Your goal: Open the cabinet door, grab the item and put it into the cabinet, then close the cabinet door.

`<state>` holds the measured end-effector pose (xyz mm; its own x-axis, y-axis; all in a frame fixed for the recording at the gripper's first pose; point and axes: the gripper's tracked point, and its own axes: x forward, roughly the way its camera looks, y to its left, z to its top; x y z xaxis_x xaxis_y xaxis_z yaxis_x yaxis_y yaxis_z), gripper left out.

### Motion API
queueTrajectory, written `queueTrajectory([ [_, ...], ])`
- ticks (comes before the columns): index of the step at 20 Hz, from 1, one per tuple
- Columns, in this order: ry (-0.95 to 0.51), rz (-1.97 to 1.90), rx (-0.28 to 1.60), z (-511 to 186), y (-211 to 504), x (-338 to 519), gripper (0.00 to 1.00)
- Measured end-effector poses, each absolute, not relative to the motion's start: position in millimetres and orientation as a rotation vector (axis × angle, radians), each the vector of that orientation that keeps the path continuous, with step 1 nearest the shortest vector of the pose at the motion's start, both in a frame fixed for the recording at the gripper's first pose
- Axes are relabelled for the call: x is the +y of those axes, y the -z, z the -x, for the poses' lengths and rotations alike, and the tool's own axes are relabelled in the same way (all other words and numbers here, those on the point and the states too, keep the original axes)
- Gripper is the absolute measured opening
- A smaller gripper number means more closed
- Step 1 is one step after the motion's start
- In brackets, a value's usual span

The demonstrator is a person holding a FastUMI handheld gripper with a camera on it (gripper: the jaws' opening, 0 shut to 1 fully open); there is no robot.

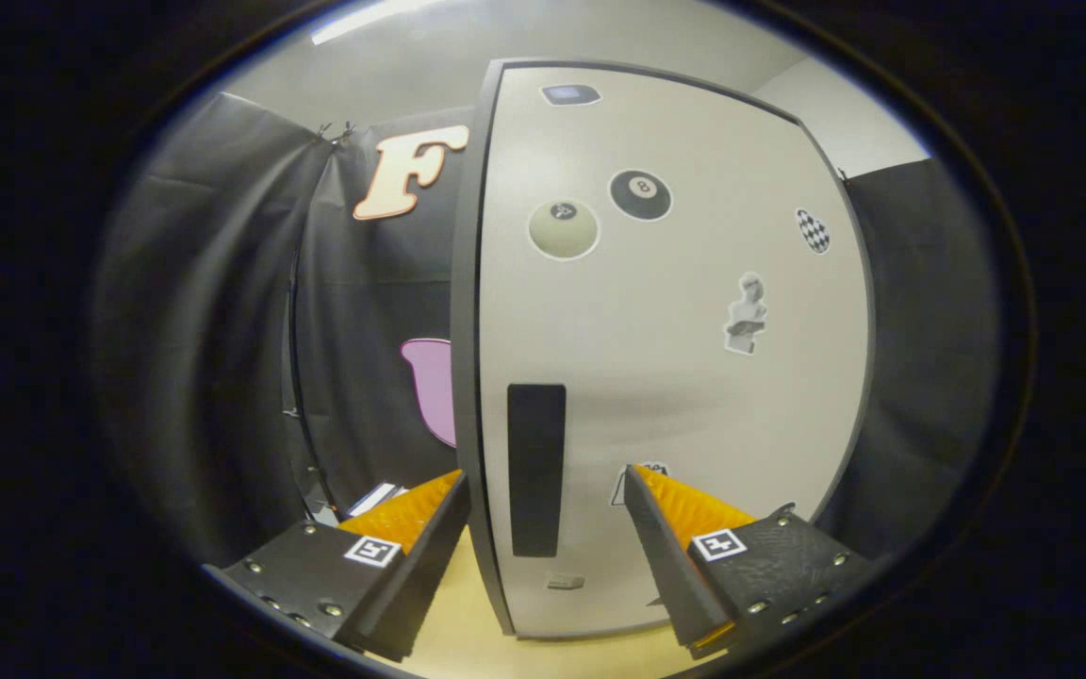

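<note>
1. The gripper (543,528) gapes wide, holding nothing; its fingers straddle the free edge of the pale grey, sticker-dotted cabinet door (675,358).
2. The tall black recessed handle slot (535,469) lies between them (likely the best hold); the door looks rigid, smooth, light-swinging.
3. Beneath is a pale wooden tabletop (468,641); black cloth drapes beyond.

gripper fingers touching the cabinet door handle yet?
Cannot tell. In the gripper view the open gripper straddles the door's edge and the dark handle, which shows between the fingers; no contact or gap shows plainly.
</note>
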<state>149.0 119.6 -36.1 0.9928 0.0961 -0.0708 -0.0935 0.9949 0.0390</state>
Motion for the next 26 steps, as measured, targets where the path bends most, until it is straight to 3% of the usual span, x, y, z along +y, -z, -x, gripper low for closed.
queueTrajectory([
  [2,-0.081,-0.035,0.079,-159.2,40.1,121.1,0.94],
  [4,-0.066,-0.036,0.083,-165.4,43.6,122.6,0.79],
  [9,-0.051,-0.026,0.088,-172.2,48.4,127.6,0.62],
  [11,-0.042,-0.016,0.094,-170.2,51.0,128.1,0.61],
  [14,-0.023,-0.012,0.066,-173.5,48.4,127.5,0.35],
  [18,-0.033,-0.044,0.071,-174.2,48.5,130.8,0.3],
  [24,-0.033,-0.074,0.102,-170.7,52.8,126.8,0.3],
  [25,-0.033,-0.084,0.091,-167.0,51.1,128.0,0.2],
  [26,-0.039,-0.08,0.093,-162.9,52.0,126.9,0.19],
])
